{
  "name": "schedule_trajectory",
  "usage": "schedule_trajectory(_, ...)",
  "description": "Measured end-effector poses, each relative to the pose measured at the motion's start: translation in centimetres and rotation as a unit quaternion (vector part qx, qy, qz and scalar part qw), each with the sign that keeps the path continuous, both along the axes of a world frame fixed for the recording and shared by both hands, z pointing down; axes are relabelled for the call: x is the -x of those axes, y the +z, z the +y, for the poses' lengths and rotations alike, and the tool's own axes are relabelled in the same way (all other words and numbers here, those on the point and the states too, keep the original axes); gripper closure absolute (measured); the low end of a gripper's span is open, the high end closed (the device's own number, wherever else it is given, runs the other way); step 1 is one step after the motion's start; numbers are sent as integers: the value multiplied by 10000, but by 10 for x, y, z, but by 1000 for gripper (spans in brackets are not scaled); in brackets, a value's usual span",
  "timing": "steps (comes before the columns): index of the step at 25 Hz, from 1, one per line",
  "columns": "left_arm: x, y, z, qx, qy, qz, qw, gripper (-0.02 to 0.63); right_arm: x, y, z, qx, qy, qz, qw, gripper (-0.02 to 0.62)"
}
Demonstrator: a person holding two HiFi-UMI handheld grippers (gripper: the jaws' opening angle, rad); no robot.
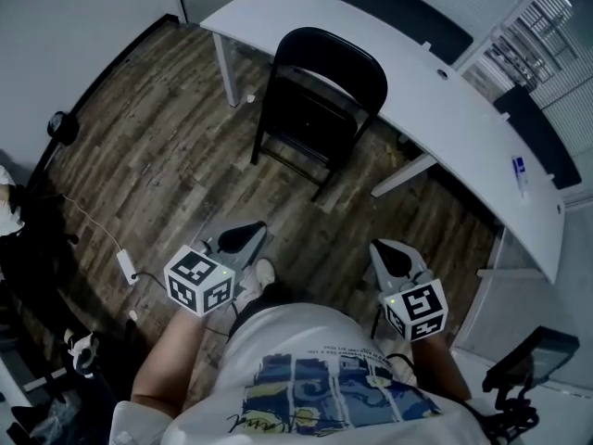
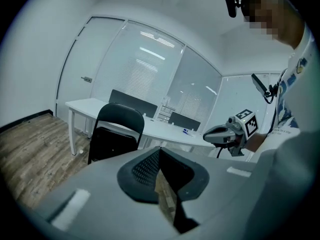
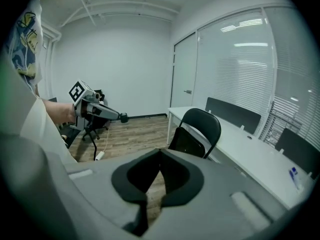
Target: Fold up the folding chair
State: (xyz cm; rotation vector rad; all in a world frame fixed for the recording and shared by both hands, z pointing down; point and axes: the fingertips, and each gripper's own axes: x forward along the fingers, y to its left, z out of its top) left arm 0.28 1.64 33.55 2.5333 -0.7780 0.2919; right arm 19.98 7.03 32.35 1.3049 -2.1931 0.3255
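Chair: your folding chair (image 1: 320, 109) stands on the wood floor (image 1: 167, 146) at the far side, just beside the white desk (image 1: 482, 128) and well apart from both grippers.
Jaws: your left gripper (image 1: 243, 236) and right gripper (image 1: 393, 256) are both clenched, with nothing between them.
Handling: expect a stiff, fairly heavy frame with smooth tubes that may slip. It could tip or snap closed.
Hold: steady the backrest's top rim with 1 gripper and lift the seat's front edge with the other.

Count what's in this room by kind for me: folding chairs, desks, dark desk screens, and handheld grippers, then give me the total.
folding chair: 1
white desk: 1
dark desk screen: 2
Grippers: 2, the left gripper and the right gripper
Total: 6
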Motion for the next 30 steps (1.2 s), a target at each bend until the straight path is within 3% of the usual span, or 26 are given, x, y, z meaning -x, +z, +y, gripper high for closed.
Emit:
schedule_trajectory(3,-21,-24,28,117,35,693,9975,604,-12,-1,27,-54,-36,-80,9999,592)
schedule_trajectory(4,-27,-29,36,78,-25,756,9971,604,-17,-1,36,-71,-46,-108,9999,592)
schedule_trajectory(9,-55,-42,84,-355,-274,482,9978,604,-38,5,78,-185,-213,-280,9992,592)
schedule_trajectory(18,-60,-32,166,-289,-462,-290,9981,604,-54,19,136,-151,-320,-807,9961,592)
schedule_trajectory(24,-77,-31,175,-212,-330,-147,9991,603,-72,33,150,-139,-89,-880,9960,592)
schedule_trajectory(30,-62,-64,216,-341,-4,179,9993,604,-48,-4,196,-279,52,-711,9971,592)
